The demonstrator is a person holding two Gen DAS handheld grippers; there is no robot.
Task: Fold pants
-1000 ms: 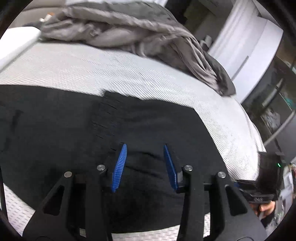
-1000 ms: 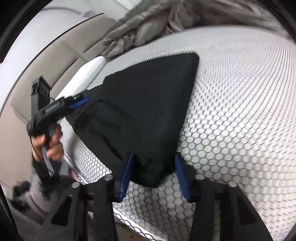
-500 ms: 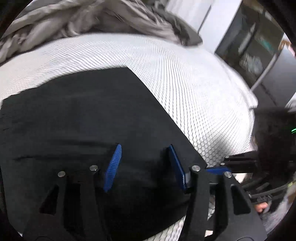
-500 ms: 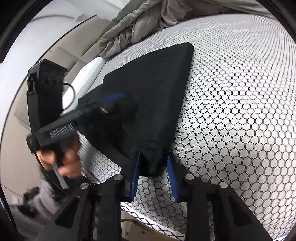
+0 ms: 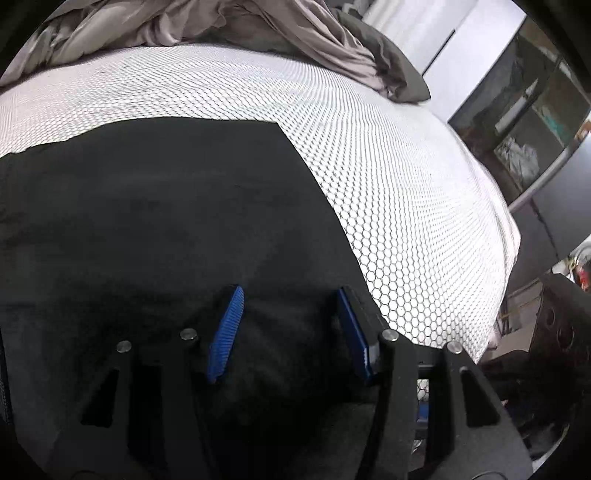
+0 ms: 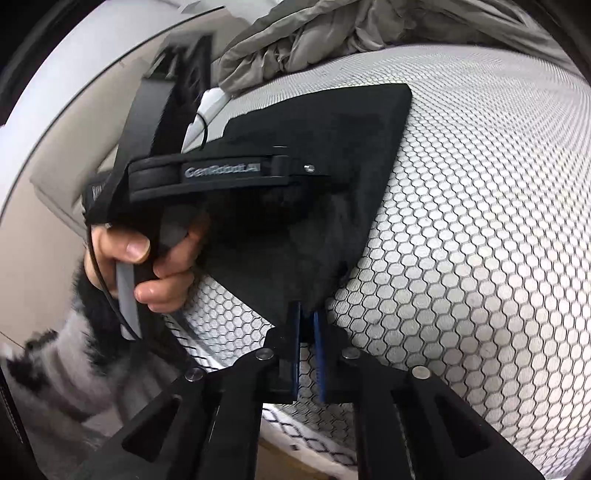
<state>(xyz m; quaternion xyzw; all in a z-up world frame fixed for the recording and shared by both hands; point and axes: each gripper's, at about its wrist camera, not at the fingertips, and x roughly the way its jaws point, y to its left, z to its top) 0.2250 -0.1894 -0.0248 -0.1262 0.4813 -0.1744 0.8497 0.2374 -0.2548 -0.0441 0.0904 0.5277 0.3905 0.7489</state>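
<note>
Right gripper, jaws just closing, clamped on corner of black pants; left gripper released, hovering over same pants on bed.

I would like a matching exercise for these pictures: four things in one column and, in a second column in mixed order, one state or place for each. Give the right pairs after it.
Things:
1. pants
2. left claw
3. right claw
4. grey blanket

States or places:
A. bunched up at the far end of the bed
B. open, above the black cloth
C. black, lying flat on the honeycomb sheet
D. just closing, pinching the near corner of the cloth

Pairs: 1-C, 2-B, 3-D, 4-A
</note>
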